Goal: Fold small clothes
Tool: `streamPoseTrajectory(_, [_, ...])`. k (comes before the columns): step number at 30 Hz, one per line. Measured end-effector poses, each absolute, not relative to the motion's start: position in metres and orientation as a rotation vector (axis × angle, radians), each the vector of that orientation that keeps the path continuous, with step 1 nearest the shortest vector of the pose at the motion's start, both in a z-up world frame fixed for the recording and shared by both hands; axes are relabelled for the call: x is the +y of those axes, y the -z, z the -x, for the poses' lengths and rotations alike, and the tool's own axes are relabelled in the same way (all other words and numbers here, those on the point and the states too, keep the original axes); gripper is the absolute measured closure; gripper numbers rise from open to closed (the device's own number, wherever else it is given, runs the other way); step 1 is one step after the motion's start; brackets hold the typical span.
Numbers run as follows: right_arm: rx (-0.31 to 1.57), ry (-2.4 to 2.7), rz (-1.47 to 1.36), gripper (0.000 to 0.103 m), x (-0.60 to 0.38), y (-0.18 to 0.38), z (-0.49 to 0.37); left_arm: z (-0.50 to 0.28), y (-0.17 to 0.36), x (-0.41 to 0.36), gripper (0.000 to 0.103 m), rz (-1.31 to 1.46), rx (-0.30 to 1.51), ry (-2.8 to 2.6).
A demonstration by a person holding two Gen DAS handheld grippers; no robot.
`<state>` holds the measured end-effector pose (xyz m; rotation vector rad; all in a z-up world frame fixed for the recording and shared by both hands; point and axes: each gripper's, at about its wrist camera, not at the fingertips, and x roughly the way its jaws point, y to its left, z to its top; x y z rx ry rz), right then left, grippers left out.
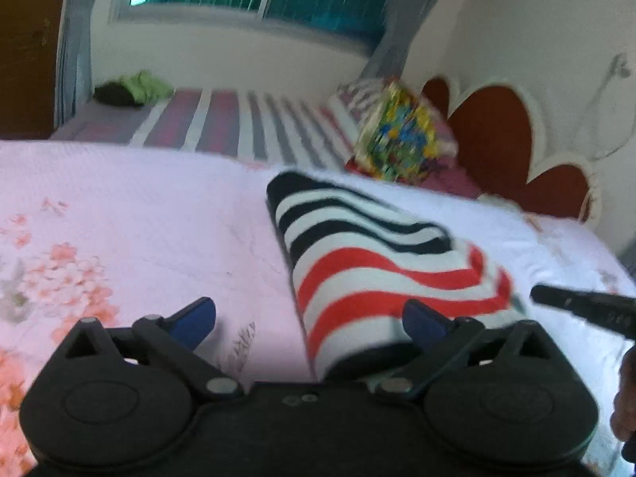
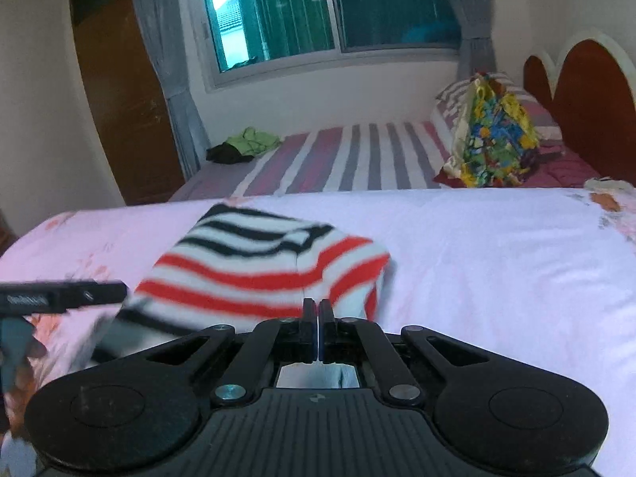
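We see the striped garment [image 2: 262,270] folded on the near pink bedsheet [image 1: 139,218]. Left gripper [image 1: 310,318] has its fingers spread wide at the cloth's near edge, likely just let go. Right gripper [image 2: 318,314] pressed together, gripping nothing visible, probably done smoothing.

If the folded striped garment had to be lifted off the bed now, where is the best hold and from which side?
Probably the near red-striped end of the striped garment, approached low from the near side. That end is a thick folded edge facing the open left gripper, whose fingers already straddle its left corner. The right gripper is shut at the same end; whether it pinches cloth cannot be told.
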<state>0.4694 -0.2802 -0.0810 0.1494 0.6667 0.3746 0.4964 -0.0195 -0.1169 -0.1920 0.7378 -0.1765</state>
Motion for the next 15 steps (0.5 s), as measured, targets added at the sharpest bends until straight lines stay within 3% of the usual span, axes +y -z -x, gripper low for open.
streamPoseTrajectory(1, [0.674,-0.373,-0.158,0.066,-0.277,0.083,-0.479,-0.503,0.122,-0.023,0.002,0.171,0.762,0.168])
streamPoseTrajectory(3, [0.661,-0.370,-0.123,0.037,-0.278,0.085,-0.486,-0.512,0.134,-0.028,0.001,0.162,0.792,0.171])
streamPoseTrajectory(6, [0.788,-0.384,0.008,0.038,-0.263,0.115,-0.495,-0.512,0.141,-0.030,0.001,0.188,0.800,0.176])
streamPoseTrajectory(15, [0.619,-0.393,-0.073,0.038,-0.277,0.087,-0.496,-0.516,0.123,-0.034,0.004,0.107,0.773,0.174])
